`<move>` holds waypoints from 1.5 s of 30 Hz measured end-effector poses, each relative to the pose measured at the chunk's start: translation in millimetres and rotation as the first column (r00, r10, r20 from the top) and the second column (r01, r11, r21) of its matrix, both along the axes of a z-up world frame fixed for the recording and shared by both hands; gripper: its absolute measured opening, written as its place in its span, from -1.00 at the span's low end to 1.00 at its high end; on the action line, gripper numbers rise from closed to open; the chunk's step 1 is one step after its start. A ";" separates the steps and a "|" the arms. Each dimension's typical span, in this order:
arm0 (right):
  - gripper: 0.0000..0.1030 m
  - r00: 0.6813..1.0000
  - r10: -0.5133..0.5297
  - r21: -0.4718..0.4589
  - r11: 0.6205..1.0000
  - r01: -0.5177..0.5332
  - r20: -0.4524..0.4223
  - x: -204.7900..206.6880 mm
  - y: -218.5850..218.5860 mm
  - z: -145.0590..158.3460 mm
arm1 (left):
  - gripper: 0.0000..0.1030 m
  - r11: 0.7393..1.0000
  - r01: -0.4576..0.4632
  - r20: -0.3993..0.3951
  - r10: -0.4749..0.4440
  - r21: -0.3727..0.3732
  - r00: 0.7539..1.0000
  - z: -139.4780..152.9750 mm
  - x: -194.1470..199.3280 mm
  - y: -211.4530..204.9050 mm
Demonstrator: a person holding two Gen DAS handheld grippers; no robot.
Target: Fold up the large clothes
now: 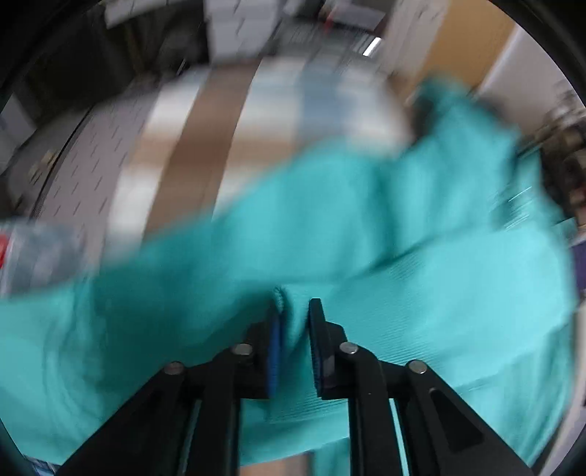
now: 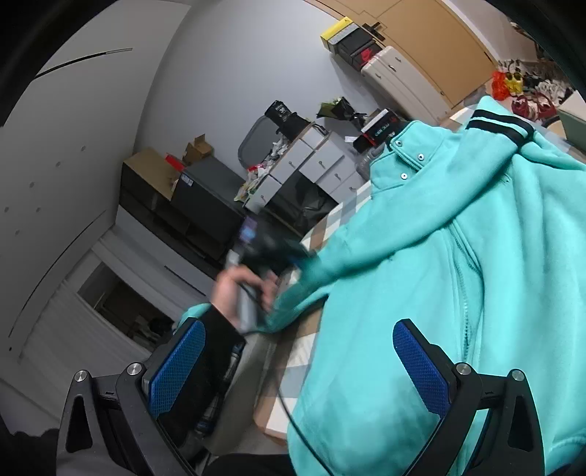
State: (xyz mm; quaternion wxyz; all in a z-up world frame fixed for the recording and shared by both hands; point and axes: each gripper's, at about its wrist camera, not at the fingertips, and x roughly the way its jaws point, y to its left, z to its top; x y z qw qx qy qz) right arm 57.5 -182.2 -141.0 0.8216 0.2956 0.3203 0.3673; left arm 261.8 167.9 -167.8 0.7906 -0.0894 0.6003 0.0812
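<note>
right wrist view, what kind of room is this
Probably a lived-in home room used for storage: a cream suitcase against wooden closet doors, a white drawer unit topped with clutter, and shoes on the floor.

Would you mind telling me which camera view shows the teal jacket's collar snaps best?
The right wrist view: the collar snaps sit sharp and unobstructed near the top of the teal jacket. The left wrist view shows only blurred teal fabric, pinched in the left hand-held gripper, with no snaps visible.

Pale grey walls back a cluttered room: dark low shelving, white drawer units, a tan wooden door, stacked boxes.
</note>
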 end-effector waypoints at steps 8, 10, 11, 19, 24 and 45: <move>1.00 0.999 -0.022 -0.009 1.000 0.022 0.044 -7.1 -3.1 7.6 | 0.12 0.998 -0.061 0.252 0.060 -0.006 0.966 56.0 -10.2 -7.6; 1.00 0.999 -0.023 -0.007 1.000 0.023 0.046 -7.0 -2.3 9.0 | 0.54 0.996 0.063 0.278 -0.078 0.064 0.957 63.0 -8.3 -45.5; 1.00 0.999 -0.022 -0.009 1.000 0.022 0.048 -7.2 -1.7 9.2 | 0.57 0.988 0.122 0.273 -0.145 0.098 0.951 62.0 -6.5 -62.7; 1.00 0.997 -0.044 -0.036 0.998 0.047 0.065 -9.3 -4.7 11.2 | 0.65 0.875 0.327 0.010 -0.354 0.358 0.935 -31.0 9.8 -135.7; 1.00 0.992 -0.070 -0.071 0.994 0.078 0.109 -12.8 -6.5 17.0 | 0.73 0.880 0.286 0.032 -0.322 0.379 0.946 -32.2 8.4 -118.1; 1.00 0.995 0.017 -0.123 0.992 -0.005 0.099 -19.0 17.6 13.3 | 0.73 0.836 -0.475 0.424 0.549 -0.274 0.721 154.2 -258.8 199.0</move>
